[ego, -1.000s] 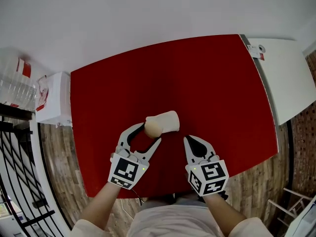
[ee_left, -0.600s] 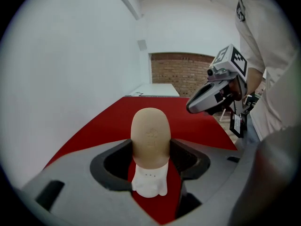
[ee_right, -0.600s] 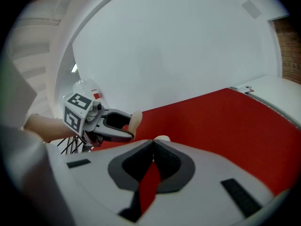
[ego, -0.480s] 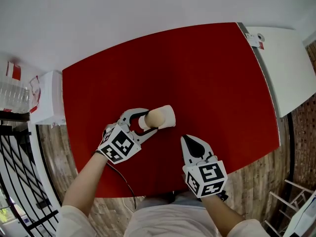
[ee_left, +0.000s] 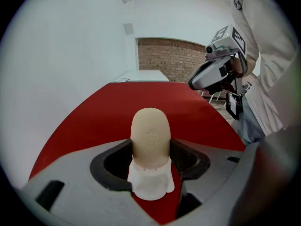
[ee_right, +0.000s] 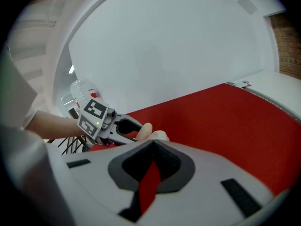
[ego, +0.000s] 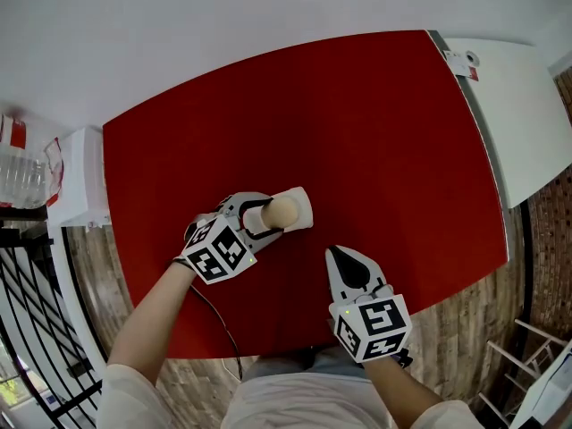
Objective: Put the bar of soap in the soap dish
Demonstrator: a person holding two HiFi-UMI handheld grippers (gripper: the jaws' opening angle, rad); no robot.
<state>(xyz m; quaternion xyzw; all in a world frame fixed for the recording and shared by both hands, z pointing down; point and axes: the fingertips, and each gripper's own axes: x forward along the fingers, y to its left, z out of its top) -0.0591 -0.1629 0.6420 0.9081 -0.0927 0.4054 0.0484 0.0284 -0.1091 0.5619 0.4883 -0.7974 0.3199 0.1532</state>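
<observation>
A beige bar of soap point(ego: 280, 210) sits at the left end of a white soap dish point(ego: 300, 206) on the red table point(ego: 357, 132). My left gripper point(ego: 266, 215) comes in from the left and is shut on the soap. In the left gripper view the soap point(ee_left: 150, 134) stands between both jaws, with the dish point(ee_left: 150, 185) under it. My right gripper point(ego: 345, 259) hovers near the table's front edge, shut and holding nothing. The right gripper view shows its closed jaws point(ee_right: 153, 149), and past them the left gripper point(ee_right: 123, 128) with the soap point(ee_right: 146, 129).
A white countertop point(ego: 527, 123) adjoins the table on the right. A white box point(ego: 79, 186) and clear plastic bottles point(ego: 20, 172) stand to the left, over a black metal rack point(ego: 27, 311). Wooden floor shows beyond the front edge.
My left gripper has swung round to the soap's left side and closed on it; a second ago it stood open in front of it. The right gripper has barely moved.
</observation>
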